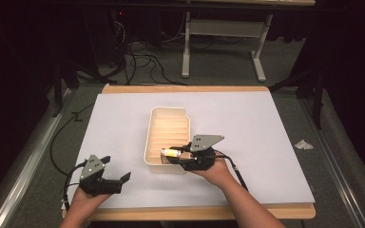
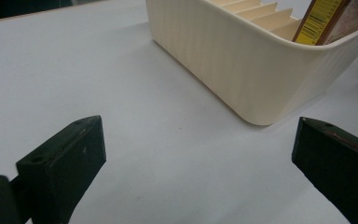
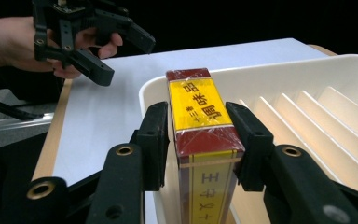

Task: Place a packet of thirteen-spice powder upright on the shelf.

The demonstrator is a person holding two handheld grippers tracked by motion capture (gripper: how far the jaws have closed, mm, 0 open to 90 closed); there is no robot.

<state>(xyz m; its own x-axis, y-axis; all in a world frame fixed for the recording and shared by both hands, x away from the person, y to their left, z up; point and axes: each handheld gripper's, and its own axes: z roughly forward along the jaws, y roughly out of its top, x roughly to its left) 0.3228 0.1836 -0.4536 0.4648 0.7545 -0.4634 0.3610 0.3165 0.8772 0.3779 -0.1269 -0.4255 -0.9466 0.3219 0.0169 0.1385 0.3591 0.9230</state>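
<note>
A cream plastic bin (image 1: 167, 123) with ribbed slots inside stands mid-table on the white sheet. My right gripper (image 1: 177, 156) is at the bin's near end, shut on a red and yellow box (image 3: 200, 121) held on edge over the nearest slot; the box (image 1: 172, 153) sits just inside the near wall. The box's barcoded edge (image 2: 318, 21) rises above the bin's rim (image 2: 242, 60) in the left gripper view. My left gripper (image 1: 116, 167) rests at the table's near left corner, jaws wide open with nothing between them, a short way from the bin.
The white sheet (image 1: 247, 142) covers most of the wooden table (image 1: 185, 89). Dark floor with cables (image 1: 138, 57) and a table frame (image 1: 223, 42) lies beyond the far edge. A crumpled scrap (image 1: 303, 144) lies on the floor at the right.
</note>
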